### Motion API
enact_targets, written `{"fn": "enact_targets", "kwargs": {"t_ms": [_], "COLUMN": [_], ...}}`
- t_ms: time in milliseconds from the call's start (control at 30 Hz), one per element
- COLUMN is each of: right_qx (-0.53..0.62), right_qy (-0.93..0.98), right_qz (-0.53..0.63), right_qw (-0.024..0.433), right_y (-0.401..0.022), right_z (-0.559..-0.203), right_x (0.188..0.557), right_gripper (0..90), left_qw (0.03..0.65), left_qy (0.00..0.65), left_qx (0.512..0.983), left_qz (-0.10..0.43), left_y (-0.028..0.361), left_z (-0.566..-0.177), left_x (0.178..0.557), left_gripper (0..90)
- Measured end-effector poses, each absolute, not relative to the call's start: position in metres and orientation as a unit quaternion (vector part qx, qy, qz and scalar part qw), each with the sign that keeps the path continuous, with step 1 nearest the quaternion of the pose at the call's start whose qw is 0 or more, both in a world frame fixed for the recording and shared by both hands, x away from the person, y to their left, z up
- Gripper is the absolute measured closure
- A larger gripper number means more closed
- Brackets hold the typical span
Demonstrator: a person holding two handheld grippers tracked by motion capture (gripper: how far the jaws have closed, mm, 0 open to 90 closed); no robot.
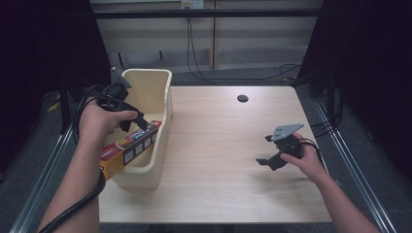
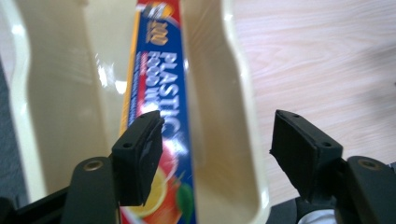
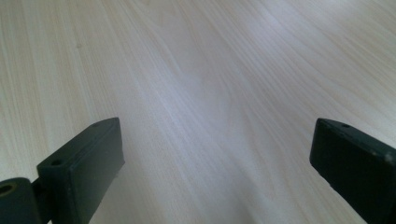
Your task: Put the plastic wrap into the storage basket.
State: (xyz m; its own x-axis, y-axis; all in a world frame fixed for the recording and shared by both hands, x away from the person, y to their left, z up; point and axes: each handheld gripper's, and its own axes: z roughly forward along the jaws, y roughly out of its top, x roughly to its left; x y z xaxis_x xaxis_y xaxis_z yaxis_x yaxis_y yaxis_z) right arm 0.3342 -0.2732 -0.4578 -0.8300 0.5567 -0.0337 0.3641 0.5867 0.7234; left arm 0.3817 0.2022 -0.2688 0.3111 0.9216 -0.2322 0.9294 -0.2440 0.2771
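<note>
A long box of plastic food wrap (image 1: 131, 145), blue with red and orange print, lies slanted in the cream plastic bin (image 1: 167, 97), its near end propped over the bin's front rim. My left gripper (image 1: 136, 124) hovers over the box's far end. In the left gripper view the box (image 2: 163, 79) runs up the bin (image 2: 219, 116) just inside my left gripper's (image 2: 217, 149) left pad, while the right pad stands well off it; the jaws are open and do not press the box. My right gripper (image 1: 265, 149) rests low over bare wood, open (image 3: 215, 163), nothing between its jaws.
The bin stands at the left edge of the light wooden table (image 1: 218, 184). A dark round cable hole (image 1: 242, 98) sits near the table's far edge. Cables (image 1: 194, 58) hang behind the table. Metal rails run along both sides.
</note>
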Motion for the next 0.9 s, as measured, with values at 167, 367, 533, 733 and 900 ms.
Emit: {"fn": "enact_targets", "kwargs": {"t_ms": [167, 367, 533, 733, 900], "right_qx": [0.262, 0.26, 0.264, 0.264, 0.263], "right_qy": [0.881, 0.88, 0.879, 0.878, 0.878], "right_qz": [0.372, 0.374, 0.374, 0.375, 0.377], "right_qw": [0.131, 0.131, 0.133, 0.134, 0.134], "right_y": [-0.273, -0.274, -0.275, -0.275, -0.275], "right_z": [-0.457, -0.458, -0.457, -0.457, -0.457], "right_x": [0.334, 0.334, 0.334, 0.333, 0.334], "right_gripper": [2.5, 2.5, 2.5, 2.5, 2.5], "left_qw": [0.205, 0.22, 0.241, 0.249, 0.256], "left_qy": [0.569, 0.548, 0.525, 0.508, 0.505], "left_qx": [0.796, 0.807, 0.816, 0.824, 0.824], "left_qz": [-0.008, -0.005, -0.005, -0.005, -0.008], "left_y": [0.186, 0.171, 0.154, 0.143, 0.138], "left_z": [-0.266, -0.266, -0.266, -0.27, -0.272], "left_x": [0.385, 0.388, 0.389, 0.391, 0.392], "left_gripper": [28.0, 23.1, 18.9, 16.0, 14.9]}}
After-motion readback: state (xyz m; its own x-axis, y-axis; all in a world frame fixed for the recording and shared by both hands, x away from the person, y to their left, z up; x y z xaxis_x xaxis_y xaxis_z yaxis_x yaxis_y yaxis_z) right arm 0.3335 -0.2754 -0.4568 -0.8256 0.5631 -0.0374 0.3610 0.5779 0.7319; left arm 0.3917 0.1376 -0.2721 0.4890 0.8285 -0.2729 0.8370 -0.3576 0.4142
